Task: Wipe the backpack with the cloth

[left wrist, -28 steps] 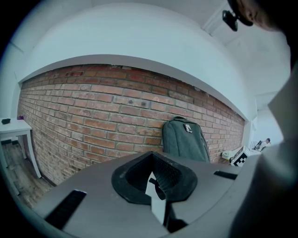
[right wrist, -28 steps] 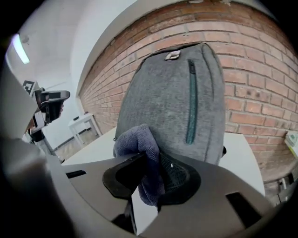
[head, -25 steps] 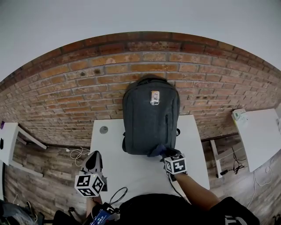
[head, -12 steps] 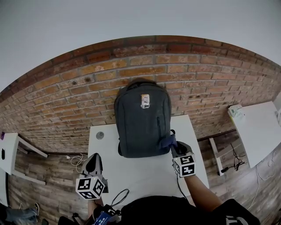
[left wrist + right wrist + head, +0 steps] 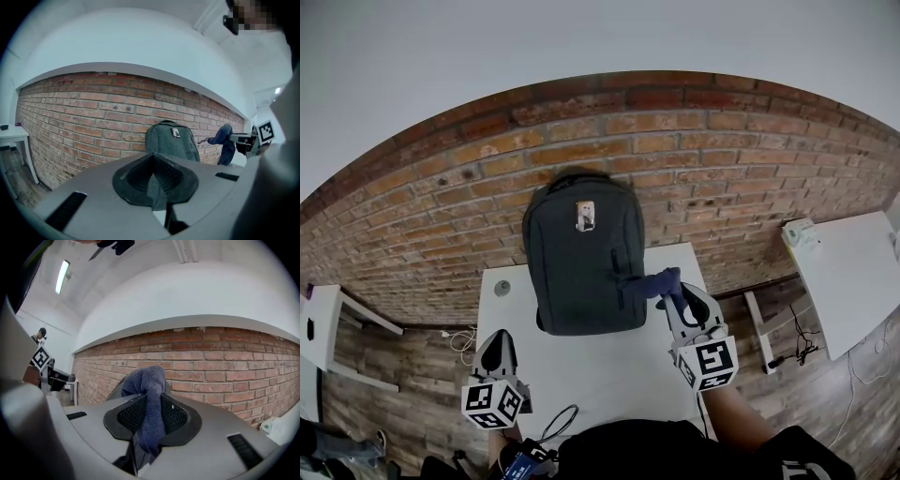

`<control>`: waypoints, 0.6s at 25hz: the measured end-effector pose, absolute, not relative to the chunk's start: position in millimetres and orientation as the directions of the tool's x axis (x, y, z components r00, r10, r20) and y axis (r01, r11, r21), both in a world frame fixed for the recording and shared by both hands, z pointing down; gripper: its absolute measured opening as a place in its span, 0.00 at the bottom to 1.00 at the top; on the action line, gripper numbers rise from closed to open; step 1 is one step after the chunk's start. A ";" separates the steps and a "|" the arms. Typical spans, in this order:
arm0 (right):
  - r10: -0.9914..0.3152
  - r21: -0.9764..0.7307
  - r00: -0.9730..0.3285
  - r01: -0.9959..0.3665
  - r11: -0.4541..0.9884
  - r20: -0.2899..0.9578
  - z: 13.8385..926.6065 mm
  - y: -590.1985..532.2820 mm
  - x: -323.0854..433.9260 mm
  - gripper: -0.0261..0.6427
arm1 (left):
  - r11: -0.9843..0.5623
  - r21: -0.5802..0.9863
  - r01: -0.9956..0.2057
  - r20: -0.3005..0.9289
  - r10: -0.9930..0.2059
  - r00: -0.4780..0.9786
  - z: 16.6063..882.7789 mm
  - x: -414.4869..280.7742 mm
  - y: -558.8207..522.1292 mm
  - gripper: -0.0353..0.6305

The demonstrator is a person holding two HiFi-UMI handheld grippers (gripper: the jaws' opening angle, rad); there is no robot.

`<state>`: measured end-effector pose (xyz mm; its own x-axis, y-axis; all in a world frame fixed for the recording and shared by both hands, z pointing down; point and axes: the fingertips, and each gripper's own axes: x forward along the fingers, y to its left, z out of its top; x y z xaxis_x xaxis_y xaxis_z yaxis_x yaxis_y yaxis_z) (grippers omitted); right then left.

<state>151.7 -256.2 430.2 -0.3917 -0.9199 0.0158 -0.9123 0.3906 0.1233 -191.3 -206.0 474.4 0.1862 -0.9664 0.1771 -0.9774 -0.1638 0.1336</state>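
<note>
A dark grey backpack (image 5: 579, 262) stands upright on the white table (image 5: 609, 366), leaning on the brick wall; it also shows in the left gripper view (image 5: 171, 143). My right gripper (image 5: 672, 292) is shut on a dark blue cloth (image 5: 645, 284), which touches the backpack's right side about halfway up. In the right gripper view the cloth (image 5: 149, 404) hangs pinched between the jaws and hides most of the backpack (image 5: 118, 389). My left gripper (image 5: 498, 349) hovers at the table's front left corner, shut with nothing in it, well apart from the backpack.
A round grey cable hole (image 5: 502, 288) sits at the table's back left. A second white table (image 5: 853, 281) with a small box (image 5: 806, 239) stands to the right, a third (image 5: 319, 314) to the left. A cable (image 5: 555, 420) loops near my body.
My right gripper has carried the cloth from the backpack's lower front edge rightwards and up its right side. The left gripper has stayed almost still.
</note>
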 end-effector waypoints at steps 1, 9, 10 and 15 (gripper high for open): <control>-0.918 0.115 -0.397 -0.911 0.395 0.002 426.7 -255.6 157.5 0.17 | -0.162 0.131 -0.978 0.178 -0.967 0.184 474.7 -184.6 -205.8 0.04; -0.917 0.052 -0.398 -0.916 0.398 0.007 439.6 -250.0 194.4 0.17 | -0.181 0.125 -0.976 0.193 -0.960 0.203 480.6 -141.5 -198.9 0.04; -0.915 0.053 -0.404 -0.913 0.404 0.006 439.7 -247.5 195.4 0.17 | -0.178 0.126 -0.976 0.188 -0.962 0.199 478.5 -141.5 -198.8 0.04; -0.926 0.060 -0.377 -0.925 0.375 -0.013 431.8 -234.5 216.3 0.17 | -0.211 0.122 -0.970 0.176 -0.957 0.231 471.8 -128.0 -201.2 0.04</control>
<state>216.3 -234.5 431.8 -0.3767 -0.9262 -0.0135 -0.9250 0.3753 0.0603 -128.0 -201.2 471.8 0.2308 -0.9569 0.1763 -0.9697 -0.2113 0.1223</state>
